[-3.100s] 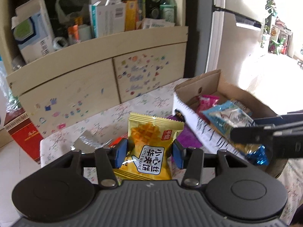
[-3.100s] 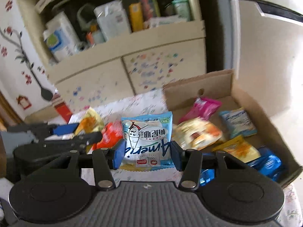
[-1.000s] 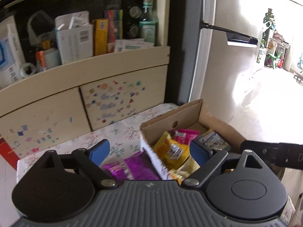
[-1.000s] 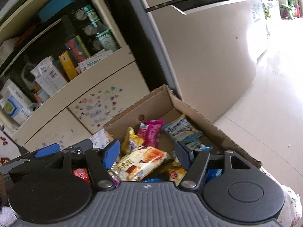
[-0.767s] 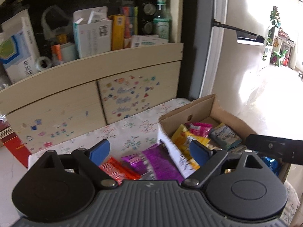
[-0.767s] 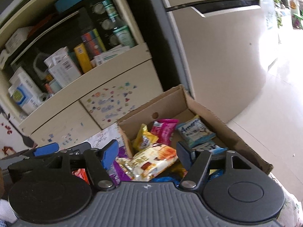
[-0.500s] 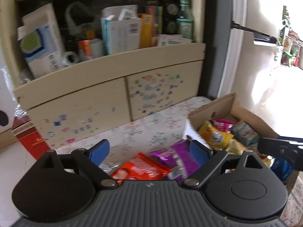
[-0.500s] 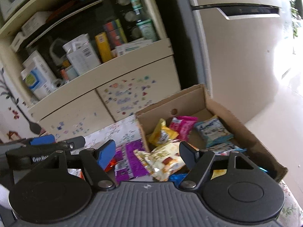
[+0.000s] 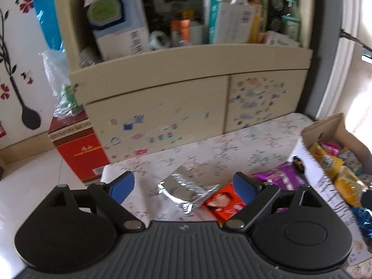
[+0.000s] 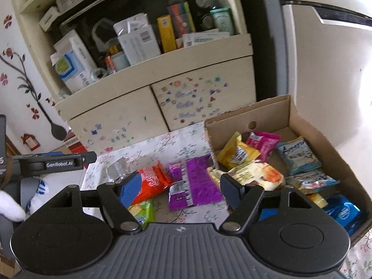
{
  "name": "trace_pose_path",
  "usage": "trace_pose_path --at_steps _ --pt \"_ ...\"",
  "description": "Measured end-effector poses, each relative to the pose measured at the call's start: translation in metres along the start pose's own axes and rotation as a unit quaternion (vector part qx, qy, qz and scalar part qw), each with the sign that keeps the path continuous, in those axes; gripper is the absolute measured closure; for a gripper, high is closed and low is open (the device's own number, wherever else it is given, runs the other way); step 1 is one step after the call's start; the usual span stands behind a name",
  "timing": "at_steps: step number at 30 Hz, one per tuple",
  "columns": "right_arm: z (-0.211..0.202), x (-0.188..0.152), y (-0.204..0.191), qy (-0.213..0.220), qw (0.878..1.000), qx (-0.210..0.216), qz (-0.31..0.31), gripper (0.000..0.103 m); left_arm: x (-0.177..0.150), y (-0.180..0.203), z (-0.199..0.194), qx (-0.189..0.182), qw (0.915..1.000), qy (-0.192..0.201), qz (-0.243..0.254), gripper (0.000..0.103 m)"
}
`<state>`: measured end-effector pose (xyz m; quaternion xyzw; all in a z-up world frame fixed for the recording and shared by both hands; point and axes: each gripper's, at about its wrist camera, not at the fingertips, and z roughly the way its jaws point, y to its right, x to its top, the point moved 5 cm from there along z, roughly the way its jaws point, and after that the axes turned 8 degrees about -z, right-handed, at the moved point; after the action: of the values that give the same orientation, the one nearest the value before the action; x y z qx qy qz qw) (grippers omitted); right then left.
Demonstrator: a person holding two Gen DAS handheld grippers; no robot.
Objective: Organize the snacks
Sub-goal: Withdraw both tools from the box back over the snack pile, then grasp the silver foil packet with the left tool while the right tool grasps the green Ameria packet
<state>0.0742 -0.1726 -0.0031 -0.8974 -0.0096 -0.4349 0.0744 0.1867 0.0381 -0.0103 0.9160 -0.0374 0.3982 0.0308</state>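
Note:
A cardboard box [image 10: 309, 125] at the right holds several snack packets; it also shows in the left wrist view [image 9: 325, 127]. On the floral tablecloth [image 10: 162, 144] lie a purple packet [image 10: 197, 181], a red packet [image 10: 151, 181], a silver packet [image 10: 118, 166] and a green packet [image 10: 141, 211]. In the left wrist view my left gripper [image 9: 183, 186] is open and empty above the silver packet [image 9: 183, 188] and the red packet [image 9: 223, 202]. My right gripper [image 10: 181, 189] is open and empty above the purple packet. The left gripper also shows in the right wrist view [image 10: 58, 160].
A cream cabinet [image 9: 186, 93] with cluttered shelves stands behind the table. A red carton [image 9: 79, 148] stands on the floor at the left. A fridge [image 10: 325, 69] stands behind the box at the right.
Both grippers let go of their packets, yellow waffle and blue-white, which now lie in the box. Both have since swung left, away from the box toward the loose packets.

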Motion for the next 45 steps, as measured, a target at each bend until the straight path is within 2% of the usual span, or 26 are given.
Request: trace_pose_path --at_steps 5,17,22,25,27,35,45 --pt "0.012 -0.007 -0.011 -0.019 1.0 0.014 -0.008 0.023 -0.004 -0.014 0.018 0.009 0.9999 -0.013 -0.005 0.011" --pt "0.046 -0.027 -0.031 -0.074 0.997 0.031 -0.013 0.023 -0.018 -0.002 0.062 -0.022 0.998 -0.042 0.043 0.011" --pt "0.062 -0.034 -0.042 -0.09 0.995 0.035 -0.027 0.023 -0.022 -0.003 0.08 -0.026 0.9975 -0.063 0.019 0.011" --pt "0.071 -0.038 -0.047 -0.099 0.994 0.035 -0.035 0.023 -0.019 -0.007 0.093 -0.029 0.996 -0.08 -0.029 0.011" --pt "0.076 -0.042 -0.049 -0.104 0.993 0.035 -0.038 0.023 -0.018 -0.009 0.101 -0.023 0.9942 -0.089 -0.056 0.011" --pt "0.094 -0.052 -0.061 -0.121 0.99 0.048 -0.048 0.023 -0.018 -0.012 0.126 0.008 0.9886 -0.106 -0.107 0.011" --pt "0.112 -0.061 -0.068 -0.126 0.99 0.046 -0.054 0.023 -0.033 -0.02 0.142 0.03 0.9894 -0.119 -0.077 0.012"
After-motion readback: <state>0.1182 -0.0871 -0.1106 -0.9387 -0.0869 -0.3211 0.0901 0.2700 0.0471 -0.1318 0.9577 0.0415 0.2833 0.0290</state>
